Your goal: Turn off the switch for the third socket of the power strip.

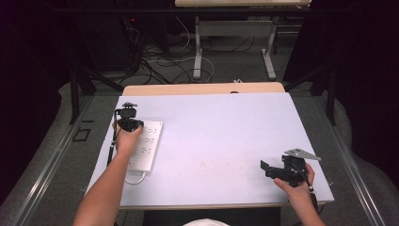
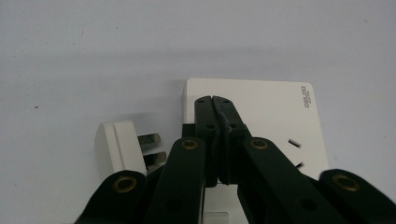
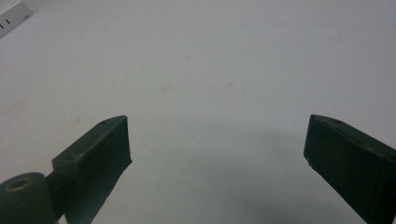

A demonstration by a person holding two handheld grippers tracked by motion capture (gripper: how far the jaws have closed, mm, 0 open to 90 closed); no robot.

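Left gripper [image 2: 212,100] closed above white power strip [image 2: 261,112].

One white power strip [image 1: 147,145] lies at the left of the table [image 1: 226,136]. One white plug [image 2: 122,147] lies just beside the strip; its exposed prongs cannot be counted with certainty. Two handheld grippers are present: one left gripper [image 1: 128,115] over the strip, one right gripper [image 1: 264,168] at near right.

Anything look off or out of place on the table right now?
One thing: a white plug lies loose beside the power strip, prongs bare, not in any socket. The left hand-held gripper is shut above the strip.
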